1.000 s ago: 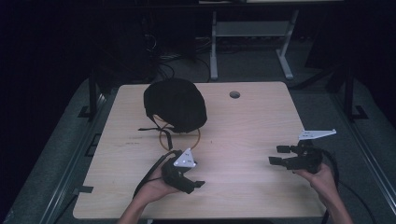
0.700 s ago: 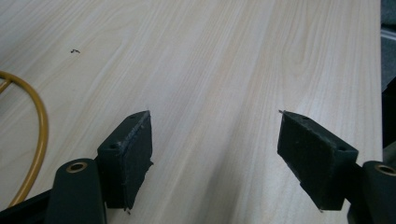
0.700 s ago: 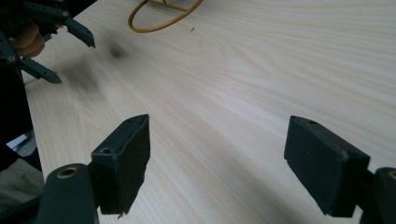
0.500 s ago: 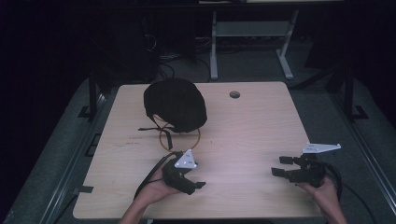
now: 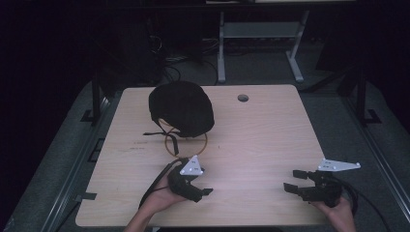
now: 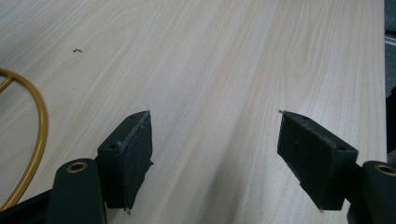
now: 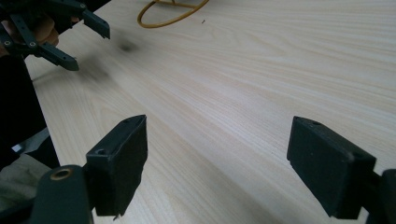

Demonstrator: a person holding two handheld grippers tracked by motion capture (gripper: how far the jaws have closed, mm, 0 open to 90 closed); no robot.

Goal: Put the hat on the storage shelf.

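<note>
The black hat (image 5: 181, 108) lies dome up on the far left part of the wooden table (image 5: 261, 140), with a thin dark strap trailing from its near left edge. A yellow ring (image 5: 186, 143) lies flat on the table touching the hat's near edge, partly tucked under it; its curve shows as well in the left gripper view (image 6: 35, 140) and the right gripper view (image 7: 173, 14). Nearer the person than the hat, just past the ring, the left gripper (image 5: 203, 191) is held low over the table, its 2 jaws wide apart with bare wood between them. Well to the right of the hat, near the table's near right corner, the right gripper (image 5: 295, 181) sits with its 2 jaws spread too, holding nothing. Beyond the hat, to its right, a small round hole (image 5: 242, 98) marks the tabletop.
</note>
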